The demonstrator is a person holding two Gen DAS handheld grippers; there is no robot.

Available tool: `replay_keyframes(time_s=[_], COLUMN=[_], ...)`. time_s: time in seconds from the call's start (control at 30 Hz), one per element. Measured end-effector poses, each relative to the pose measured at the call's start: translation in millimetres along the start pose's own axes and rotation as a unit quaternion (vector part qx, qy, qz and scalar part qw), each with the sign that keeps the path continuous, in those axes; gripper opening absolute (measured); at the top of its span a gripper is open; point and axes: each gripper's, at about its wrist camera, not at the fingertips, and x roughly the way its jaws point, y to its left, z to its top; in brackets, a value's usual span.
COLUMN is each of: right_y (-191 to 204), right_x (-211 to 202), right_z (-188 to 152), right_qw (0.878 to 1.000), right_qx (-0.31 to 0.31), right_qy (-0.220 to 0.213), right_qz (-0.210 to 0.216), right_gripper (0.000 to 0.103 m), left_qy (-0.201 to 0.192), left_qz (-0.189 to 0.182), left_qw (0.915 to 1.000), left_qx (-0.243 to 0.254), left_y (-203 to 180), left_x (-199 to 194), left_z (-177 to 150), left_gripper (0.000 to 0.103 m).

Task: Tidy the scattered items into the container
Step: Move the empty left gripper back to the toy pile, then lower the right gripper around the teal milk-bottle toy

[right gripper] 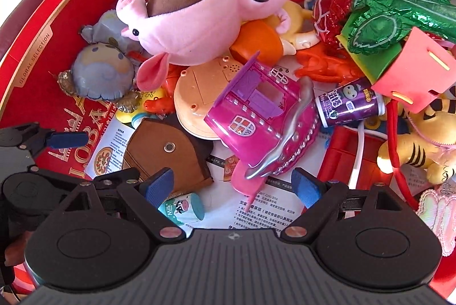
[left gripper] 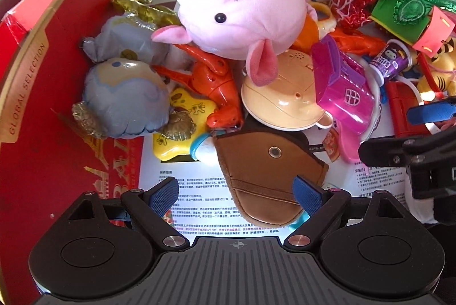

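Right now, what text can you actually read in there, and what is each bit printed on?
"GLOBAL SELECTION": gold strip on the red box wall.
"Milk": small toy milk can.
Large gold letters on the box floor: partly hidden, unreadable.
Printed instruction sheet: Chinese text, too small to read.
Purple cup: label too blurred.

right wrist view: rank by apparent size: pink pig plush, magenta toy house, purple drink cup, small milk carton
1. pink pig plush
2. magenta toy house, though it lies nearer the camera, so the gap is unsure
3. purple drink cup
4. small milk carton, close to the cup in looks and partly hidden by a finger; unsure.
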Motion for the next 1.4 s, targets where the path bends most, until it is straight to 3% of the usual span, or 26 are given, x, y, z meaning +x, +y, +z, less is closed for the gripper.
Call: replay_keyframes(time_s=[0.4, 0.53, 0.7, 1.3, 1.4], right_y=[7.8, 11.7, 12.7, 27.2, 28.9], right_x=[13.1, 19.5, 28.8, 34.7, 45.9], right_z=[-2.7, -3.9, -8.0, -24.6, -27.4], right_qw=[0.999, 0.999, 0.998, 0.994, 0.994], right_qx=[-0.017, -0.024, -0.024, -0.031, -0.029], right_qy=[0.021, 0.021, 0.037, 0.092, 0.098], right_qz=[-0.027, -0.040, -0.037, 0.040, 0.036], right_gripper=[0.091, 0.080, 0.078, 0.077, 0.064], left_qy=[0.028, 0.028, 0.029, 0.035, 0.028], left_qz=[-0.030, -0.040, -0.048, -0.063, -0.053], left_qw=[0.9989, 0.9984, 0.9978, 0.9961, 0.9972], left_qx=[-0.023, -0.028, -0.035, -0.050, -0.046], left_y=[11.9, 14.6, 16.6, 18.4, 19.1], left_x=[31.4, 33.4, 36.7, 46.7, 38.9], left_z=[-6.0, -5.5, -3.9, 0.6, -2.4], left_gripper=[0.094, 0.094, 0.094, 0.094, 0.094])
